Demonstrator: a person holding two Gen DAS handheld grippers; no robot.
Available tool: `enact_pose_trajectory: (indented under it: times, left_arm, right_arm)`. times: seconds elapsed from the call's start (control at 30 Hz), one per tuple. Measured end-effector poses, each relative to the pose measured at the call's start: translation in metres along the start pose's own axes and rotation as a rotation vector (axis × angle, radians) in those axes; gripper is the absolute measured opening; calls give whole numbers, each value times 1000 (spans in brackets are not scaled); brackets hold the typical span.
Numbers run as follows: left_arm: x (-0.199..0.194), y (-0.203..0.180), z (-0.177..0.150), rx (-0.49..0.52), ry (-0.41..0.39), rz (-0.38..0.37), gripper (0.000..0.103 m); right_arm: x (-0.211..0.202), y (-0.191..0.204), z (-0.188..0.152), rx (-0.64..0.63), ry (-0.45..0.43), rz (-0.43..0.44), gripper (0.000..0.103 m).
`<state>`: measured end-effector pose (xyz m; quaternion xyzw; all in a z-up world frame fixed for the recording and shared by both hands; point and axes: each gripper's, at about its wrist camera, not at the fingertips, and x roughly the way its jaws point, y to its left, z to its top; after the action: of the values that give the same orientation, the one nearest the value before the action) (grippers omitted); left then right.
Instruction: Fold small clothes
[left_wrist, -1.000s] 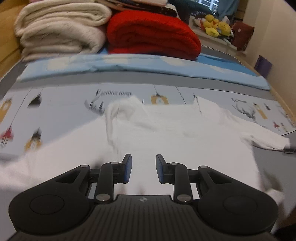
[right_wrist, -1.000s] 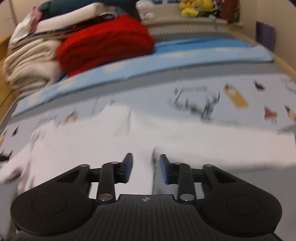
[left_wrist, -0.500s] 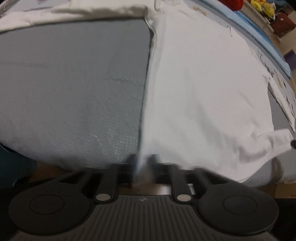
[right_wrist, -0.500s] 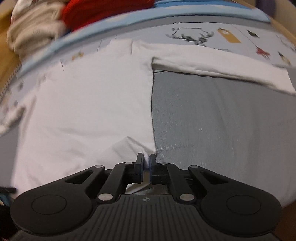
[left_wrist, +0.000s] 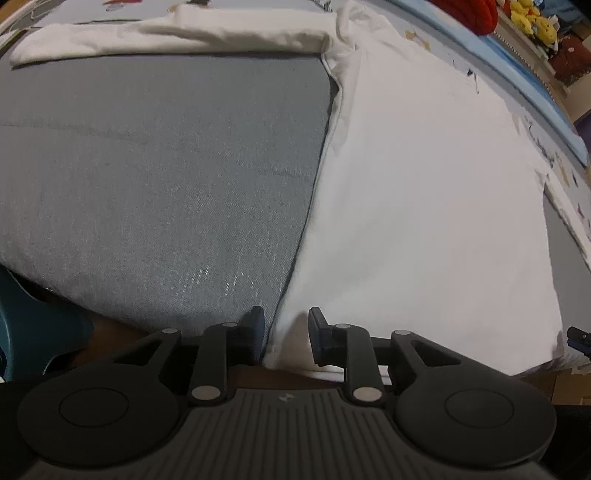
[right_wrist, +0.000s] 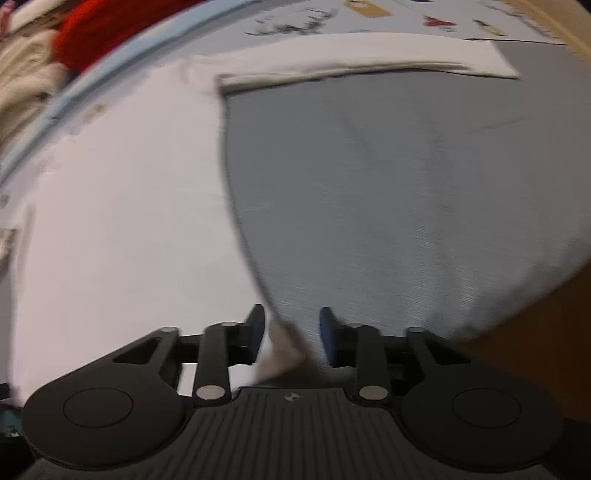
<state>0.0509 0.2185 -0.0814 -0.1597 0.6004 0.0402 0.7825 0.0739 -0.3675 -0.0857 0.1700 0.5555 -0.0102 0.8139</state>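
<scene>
Here a white long-sleeved shirt (left_wrist: 424, 192) lies flat on a grey bed cover (left_wrist: 159, 177). Its bottom edge is at the near side of the bed, and its neck end points away, toward the far side. So the long way of its body runs from near to far. One sleeve (left_wrist: 170, 37) sticks out sideways from the far end, lying straight across the grey cover. In the right wrist view the other sleeve (right_wrist: 362, 55) does the same on the other side.

The left gripper (left_wrist: 284, 334) sits at the near left corner of the shirt. Its fingers are apart, not very wide, and the corner of the white cloth lies between them without being pinched. The right gripper (right_wrist: 291, 334) sits at the near right corner. Its fingers are apart too, and a loose bit of the hem lies in the gap. That view is blurry.

Far behind the shirt there is a sheet with small pictures (right_wrist: 369, 11), a blue strip of bedding (left_wrist: 535, 96), a red blanket (right_wrist: 96, 26), a cream blanket (right_wrist: 26, 74) and some yellow soft toys (left_wrist: 532, 22).
</scene>
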Motion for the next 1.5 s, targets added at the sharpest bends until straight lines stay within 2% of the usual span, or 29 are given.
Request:
enact_pose_trajectory:
  times: [0.1, 0.13, 0.17, 0.2, 0.23, 0.3, 0.33, 0.37, 0.43, 0.5, 0.53, 0.6, 0.63, 0.7, 0.77, 0.8, 0.83, 0.9, 0.97, 1.0, 1.07, 1.1, 1.17, 1.2, 1.3, 1.4, 1.5]
  left_arm:
    - [17, -3, 3, 18, 43, 18, 27]
    - [20, -8, 2, 33, 43, 29, 22]
    - [19, -12, 2, 51, 31, 30, 5]
    - [15, -14, 1, 61, 13, 10, 6]
    - [11, -18, 2, 69, -10, -8, 6]
    - [2, -22, 1, 97, -32, -12, 6]
    - [4, -23, 1, 102, -17, -1, 6]
    - [9, -22, 0, 97, 10, 11, 6]
    - [16, -24, -1, 109, 46, 59, 9]
    - [10, -30, 0, 142, -6, 94, 13]
    - [0, -35, 2, 153, -66, 95, 17]
    - [-13, -43, 3, 176, -149, 52, 20]
    - [-16, -47, 5, 185, -168, 17, 20]
    - [-7, -53, 4, 186, -133, -33, 20]
    - [12, -52, 0, 169, -25, -43, 26]
    - [23, -53, 0, 171, 37, -19, 26]
    - [29, -54, -2, 185, 55, -2, 27]
    - [19, -59, 2, 192, 15, -5, 27]
    - [6, -60, 3, 186, -63, -25, 32]
    - [3, -59, 4, 181, -77, -32, 35]
    - [16, -57, 2, 171, -13, -9, 37]
    - [24, -56, 4, 172, 28, 3, 37]
    - [18, -63, 4, 210, -2, 15, 38]
    - [10, -65, 5, 208, -44, -1, 38]
    - [-16, -69, 9, 203, -206, -29, 38]
    - [-40, -76, 18, 183, -342, -21, 38]
    - [-65, -81, 18, 181, -458, 2, 38]
  right_arm:
    - [17, 11, -1, -56, 49, -22, 38]
    - [24, 15, -3, -75, 81, -27, 34]
    - [29, 18, -5, -95, 111, -28, 24]
    - [31, 22, -7, -115, 120, -35, 6]
    - [27, 23, -6, -122, 105, -29, 6]
    - [5, 17, 0, -60, 31, 35, 5]
    - [-5, 12, 4, -25, 1, 45, 5]
    - [-9, 6, 6, -3, -7, 22, 5]
    - [1, -3, 2, 25, 44, -49, 7]
    - [15, -1, -3, 7, 103, -119, 12]
    - [17, 4, -4, -31, 94, -162, 16]
    - [6, 15, -1, -87, -27, -215, 17]
    - [-4, 18, 2, -97, -96, -192, 17]
    - [-14, 26, 6, -93, -169, -90, 18]
    - [-4, 29, 1, -93, -119, 13, 23]
    - [7, 31, -2, -98, -52, 41, 25]
    - [21, 34, -7, -116, 27, 21, 25]
    - [44, 38, -15, -168, 139, -98, 22]
    - [39, 42, -13, -160, 97, -94, 23]
    - [30, 43, -14, -147, 57, -62, 23]
    - [23, 45, -15, -142, 21, -50, 25]
    - [29, 47, -17, -154, 49, -83, 26]
    - [45, 50, -33, -169, 129, -135, 26]
    - [43, 54, -34, -172, 110, -143, 26]
    - [20, 68, -28, -157, -38, -77, 26]
    - [-2, 82, -24, -142, -195, -18, 26]
    - [-21, 80, -25, -136, -297, 27, 27]
